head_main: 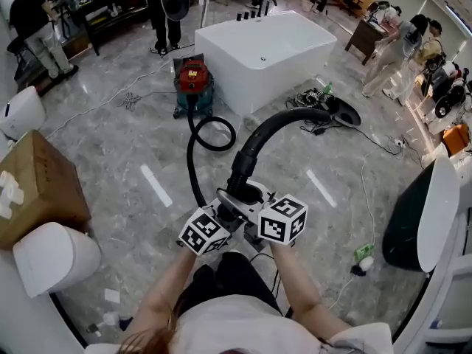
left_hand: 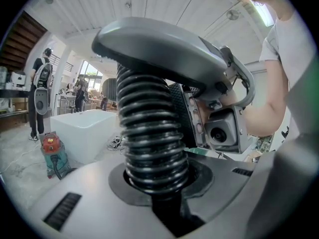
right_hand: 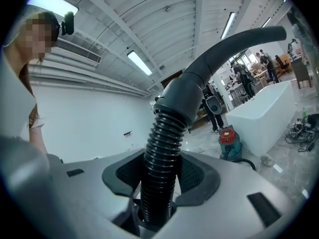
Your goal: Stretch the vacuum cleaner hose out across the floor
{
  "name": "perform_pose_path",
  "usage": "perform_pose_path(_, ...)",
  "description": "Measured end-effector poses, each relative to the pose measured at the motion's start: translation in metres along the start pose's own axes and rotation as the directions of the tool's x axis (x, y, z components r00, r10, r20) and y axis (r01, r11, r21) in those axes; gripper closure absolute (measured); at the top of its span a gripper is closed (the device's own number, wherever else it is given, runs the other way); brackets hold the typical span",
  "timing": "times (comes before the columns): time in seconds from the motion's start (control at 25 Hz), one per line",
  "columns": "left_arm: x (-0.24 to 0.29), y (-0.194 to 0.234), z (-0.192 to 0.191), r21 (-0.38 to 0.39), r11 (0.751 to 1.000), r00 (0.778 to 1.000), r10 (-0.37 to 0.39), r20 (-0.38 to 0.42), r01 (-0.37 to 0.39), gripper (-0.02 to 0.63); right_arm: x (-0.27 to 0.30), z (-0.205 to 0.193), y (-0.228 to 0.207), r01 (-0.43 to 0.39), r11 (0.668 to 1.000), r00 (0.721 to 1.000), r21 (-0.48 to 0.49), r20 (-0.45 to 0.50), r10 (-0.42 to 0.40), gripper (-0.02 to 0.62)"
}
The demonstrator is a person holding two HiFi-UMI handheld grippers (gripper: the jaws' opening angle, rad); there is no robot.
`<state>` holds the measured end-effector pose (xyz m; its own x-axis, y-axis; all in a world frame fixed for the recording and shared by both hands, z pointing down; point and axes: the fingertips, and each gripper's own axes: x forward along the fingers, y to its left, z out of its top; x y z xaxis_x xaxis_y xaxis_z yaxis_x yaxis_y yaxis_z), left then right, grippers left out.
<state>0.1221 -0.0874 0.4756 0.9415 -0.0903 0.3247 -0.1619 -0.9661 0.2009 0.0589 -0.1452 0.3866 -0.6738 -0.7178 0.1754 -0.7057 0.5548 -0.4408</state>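
Both grippers are on the vacuum hose, side by side at its free end, right in front of the person.
- Left gripper: jaws narrow, clamped on the ribbed section.
- Right gripper: jaws wider, closed round the ribs just below the smooth cuff of the rigid curved tube.

Where it is: the hose runs from the red and teal vacuum cleaner, makes 1 loop on the floor, then rises to the grippers. The loop is slack, so it looks partly stretched at best.

Handling (my read):
- Corrugated plastic: light, bends easily, springs back and wants to recoil.
- Ribs give the pads purchase. The smooth tube would probably slip.
- Best hold is on the ribs near the cuff, as now.
- The canister looks light enough that a hard pull may drag or tip it.

Surroundings:
- White bathtub just behind the vacuum cleaner.
- Cable tangle and a white cord on the right. These could snag.
- Cardboard box and a white unit on the left.
- Dark pod on the right.
- People well back, not in the path.
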Motion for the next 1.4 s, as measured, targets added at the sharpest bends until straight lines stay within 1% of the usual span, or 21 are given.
perform_pose_path(0.12, -0.016, -0.015, -0.006, 0.011, 1.0, 1.0, 0.001, 0.004, -0.001, 0.503, -0.003, -0.008, 0.021, -0.004, 1.0, 1.0, -0.001, 0.009, 0.004, 0.411)
perform_pose_path(0.28, -0.038, -0.037, -0.015, 0.003, 1.0, 1.0, -0.013, 0.02, 0.013, 0.505, -0.007, -0.021, 0.051, 0.0, 1.0, 1.0, -0.007, 0.014, 0.0, 0.411)
perform_pose_path(0.44, -0.057, -0.063, -0.034, 0.003, 0.999, 0.999, -0.033, 0.018, 0.033, 0.505, -0.014, -0.044, 0.078, 0.016, 1.0, 1.0, -0.009, 0.016, -0.016, 0.411)
perform_pose_path(0.8, -0.074, -0.106, -0.069, 0.011, 0.998, 0.998, -0.066, -0.016, 0.066, 0.505, -0.036, -0.083, 0.108, 0.051, 0.998, 0.999, 0.022, 0.016, -0.051, 0.411)
perform_pose_path(1.0, -0.066, -0.123, -0.072, 0.006, 0.998, 0.998, -0.061, -0.008, 0.061, 0.505, -0.052, -0.089, 0.11, 0.04, 0.999, 0.999, 0.019, 0.003, -0.04, 0.411)
perform_pose_path(1.12, -0.053, -0.134, -0.064, 0.009, 0.999, 0.999, -0.049, 0.003, 0.049, 0.505, -0.068, -0.087, 0.109, 0.028, 1.0, 0.999, -0.01, -0.014, -0.029, 0.411)
perform_pose_path(1.28, -0.03, -0.16, -0.057, 0.027, 0.999, 0.999, -0.032, 0.006, 0.031, 0.505, -0.104, -0.086, 0.106, 0.014, 0.999, 0.999, -0.031, -0.03, -0.015, 0.411)
perform_pose_path(1.4, -0.009, -0.183, -0.05, 0.019, 1.0, 1.0, -0.019, 0.018, 0.018, 0.505, -0.135, -0.087, 0.101, 0.0, 0.999, 0.999, -0.034, -0.04, -0.001, 0.411)
